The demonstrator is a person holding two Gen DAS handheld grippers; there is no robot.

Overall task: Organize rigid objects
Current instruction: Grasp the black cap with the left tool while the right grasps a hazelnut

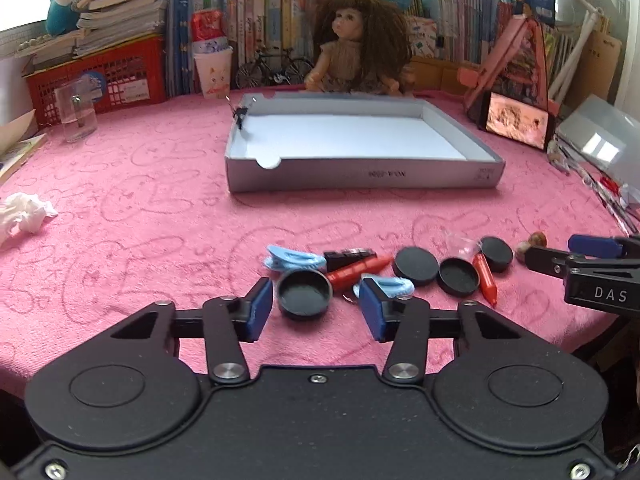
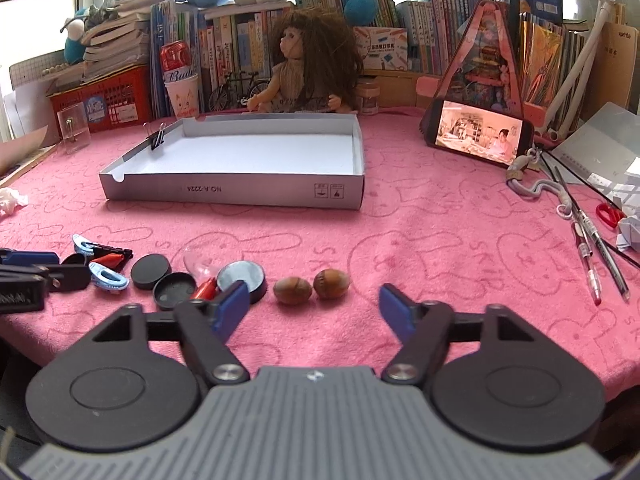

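A shallow grey cardboard box (image 1: pixel 360 178) (image 2: pixel 232 194) lies open on the pink cloth, a black binder clip (image 1: pixel 240 116) (image 2: pixel 157 138) on its left wall. In front lie several black round lids (image 1: pixel 304 292) (image 2: pixel 151 271), blue clips (image 1: pixel 292 260) (image 2: pixel 108 278), red crayons (image 1: pixel 486 280) (image 2: pixel 206 288) and two brown nuts (image 2: pixel 292 290). My left gripper (image 1: pixel 316 310) is open, low over the cloth, its jaws on either side of a black lid. My right gripper (image 2: pixel 312 308) is open just in front of the nuts; it also shows in the left wrist view (image 1: pixel 560 256).
A doll (image 1: pixel 352 52) (image 2: pixel 308 68), books and a red basket (image 1: pixel 100 76) line the back. A phone (image 2: pixel 480 134) stands at the right with pens (image 2: pixel 592 256) and scissors (image 2: pixel 610 214). A clear cup (image 1: pixel 76 114) and crumpled tissue (image 1: pixel 24 216) are at the left.
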